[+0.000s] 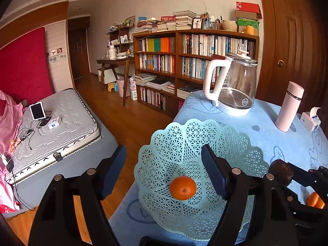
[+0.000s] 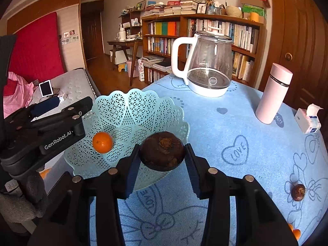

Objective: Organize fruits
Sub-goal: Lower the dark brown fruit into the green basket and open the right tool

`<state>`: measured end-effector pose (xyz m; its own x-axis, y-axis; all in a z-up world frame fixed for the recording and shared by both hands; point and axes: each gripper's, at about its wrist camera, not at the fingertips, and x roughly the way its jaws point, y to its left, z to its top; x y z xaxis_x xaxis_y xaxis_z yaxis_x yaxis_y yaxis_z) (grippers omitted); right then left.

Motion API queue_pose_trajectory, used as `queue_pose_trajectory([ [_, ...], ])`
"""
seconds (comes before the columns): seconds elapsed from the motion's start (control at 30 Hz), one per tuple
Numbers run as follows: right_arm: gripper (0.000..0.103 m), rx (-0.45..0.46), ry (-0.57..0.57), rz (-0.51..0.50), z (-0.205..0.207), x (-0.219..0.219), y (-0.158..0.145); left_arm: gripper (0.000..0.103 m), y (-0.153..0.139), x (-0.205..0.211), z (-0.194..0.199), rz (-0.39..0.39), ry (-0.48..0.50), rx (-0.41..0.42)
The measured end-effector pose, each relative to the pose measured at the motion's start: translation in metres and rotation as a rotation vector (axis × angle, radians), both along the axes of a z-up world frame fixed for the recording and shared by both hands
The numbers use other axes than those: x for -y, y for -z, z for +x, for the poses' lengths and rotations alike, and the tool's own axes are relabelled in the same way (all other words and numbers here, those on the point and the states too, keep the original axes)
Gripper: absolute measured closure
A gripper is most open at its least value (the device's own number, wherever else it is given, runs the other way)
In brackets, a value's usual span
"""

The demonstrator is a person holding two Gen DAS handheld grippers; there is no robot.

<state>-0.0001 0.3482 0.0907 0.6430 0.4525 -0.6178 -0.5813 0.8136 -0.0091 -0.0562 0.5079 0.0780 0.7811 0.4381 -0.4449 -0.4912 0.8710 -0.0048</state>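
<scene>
A dark brown, rough-skinned round fruit [image 2: 162, 151] is clenched between the pads of the right gripper [image 2: 162, 160], held at the near right rim of the pale turquoise lattice plastic basket [image 2: 131, 110], which stands close to the left edge of the bench [image 2: 235, 127] covered in a light blue printed cloth. One small round orange fruit [image 1: 182, 188] is already lying at the bottom of the basket. The left gripper [image 1: 163, 176] is released, nothing held between its spread jaws, and is poised just above the basket's left side. Several risks can be judged from this. If the dark fruit is let go over the rim rather than past it, it may be tipped outward and rolled across the cloth. Because the basket is light and sits so near the bench edge, it could be nudged by either gripper and pushed off toward the floor. A hard drop could also knock the orange fruit about or bruise it. The two grippers are close together, so contact between them is possible. A smaller brown fruit [image 2: 298, 192] near the right edge and more orange fruit [image 2: 295, 232] at the near right corner remain to be gathered and could be knocked off.
</scene>
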Motion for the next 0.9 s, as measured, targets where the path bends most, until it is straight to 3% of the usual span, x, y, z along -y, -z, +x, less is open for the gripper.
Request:
queue_pose_trajectory([
  [0.57,0.06,0.027,-0.011,-0.01,0.001,-0.02,0.001,0.024,-0.004,-0.01,-0.005,0.006,-0.04,0.013],
  [0.73,0.059,0.037,-0.023,0.0,0.003,-0.03,0.001,0.019,-0.004,-0.013,-0.004,0.004,-0.052,0.013],
  [0.9,0.044,0.072,-0.014,0.022,0.002,-0.033,-0.002,0.016,-0.004,-0.015,-0.005,0.005,-0.06,0.018],
])
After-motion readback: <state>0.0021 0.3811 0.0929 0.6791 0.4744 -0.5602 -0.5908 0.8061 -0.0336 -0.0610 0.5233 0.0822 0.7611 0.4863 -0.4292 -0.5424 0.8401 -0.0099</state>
